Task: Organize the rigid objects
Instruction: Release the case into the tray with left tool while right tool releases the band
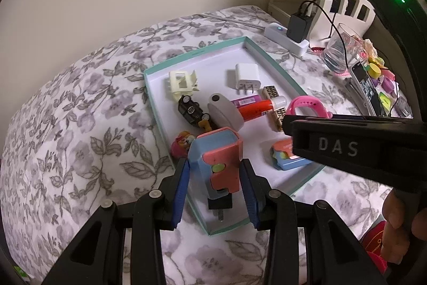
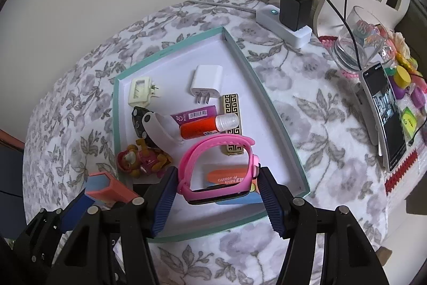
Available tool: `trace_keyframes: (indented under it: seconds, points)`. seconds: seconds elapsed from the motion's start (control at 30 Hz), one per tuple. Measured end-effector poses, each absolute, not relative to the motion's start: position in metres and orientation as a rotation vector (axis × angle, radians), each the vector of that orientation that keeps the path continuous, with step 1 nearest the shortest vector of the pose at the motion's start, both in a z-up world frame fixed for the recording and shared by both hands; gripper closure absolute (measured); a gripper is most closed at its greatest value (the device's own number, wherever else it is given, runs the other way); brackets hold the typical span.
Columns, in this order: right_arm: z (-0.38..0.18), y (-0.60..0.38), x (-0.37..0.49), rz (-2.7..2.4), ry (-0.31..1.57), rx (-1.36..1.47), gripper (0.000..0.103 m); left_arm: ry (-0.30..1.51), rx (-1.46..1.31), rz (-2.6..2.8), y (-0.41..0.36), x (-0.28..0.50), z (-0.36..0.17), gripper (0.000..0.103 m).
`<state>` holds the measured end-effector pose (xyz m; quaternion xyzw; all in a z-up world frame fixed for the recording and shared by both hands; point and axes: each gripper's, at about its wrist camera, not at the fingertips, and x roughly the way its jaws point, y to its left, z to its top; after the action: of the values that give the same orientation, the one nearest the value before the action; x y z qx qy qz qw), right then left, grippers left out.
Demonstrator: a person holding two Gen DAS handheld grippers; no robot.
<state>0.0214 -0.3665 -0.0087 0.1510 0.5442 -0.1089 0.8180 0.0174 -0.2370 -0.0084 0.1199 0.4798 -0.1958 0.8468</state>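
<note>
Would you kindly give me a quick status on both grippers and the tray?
Left gripper shut on blue-and-coral plastic box. Right gripper shut on pink watch. Both over cluttered teal-rimmed tray.

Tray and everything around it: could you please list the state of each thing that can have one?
Left claw: shut on the blue and coral box, held above the tray.
Right claw: shut on the pink watch, strap fastened in a loop.
Tray: open, holding small items.
Glue stick: capped, lying flat.
White plug: unplugged, lying flat.
Black charger: plugged into the power strip, light on.
Phone: screen on.
</note>
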Motion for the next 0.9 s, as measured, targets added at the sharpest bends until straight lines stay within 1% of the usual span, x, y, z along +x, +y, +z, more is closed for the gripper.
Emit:
trace_keyframes:
  seconds: [0.27, 0.33, 0.5, 0.9]
  points:
    - [-0.015, -0.364, 0.028, -0.229, 1.179, 0.293, 0.039, 0.998, 0.275, -0.425, -0.249, 0.021, -0.014, 0.063]
    - [-0.016, -0.363, 0.029, -0.231, 1.183, 0.289, 0.039, 0.993, 0.28, -0.424, -0.251, 0.022, -0.014, 0.065]
    - [-0.019, -0.363, 0.03, -0.233, 1.192, 0.287, 0.039, 0.977, 0.281, -0.423, -0.253, 0.022, -0.012, 0.065]
    - [-0.028, -0.361, 0.033, -0.228, 1.224, 0.278, 0.039, 1.008, 0.315, -0.344, -0.247, 0.029, -0.022, 0.065]
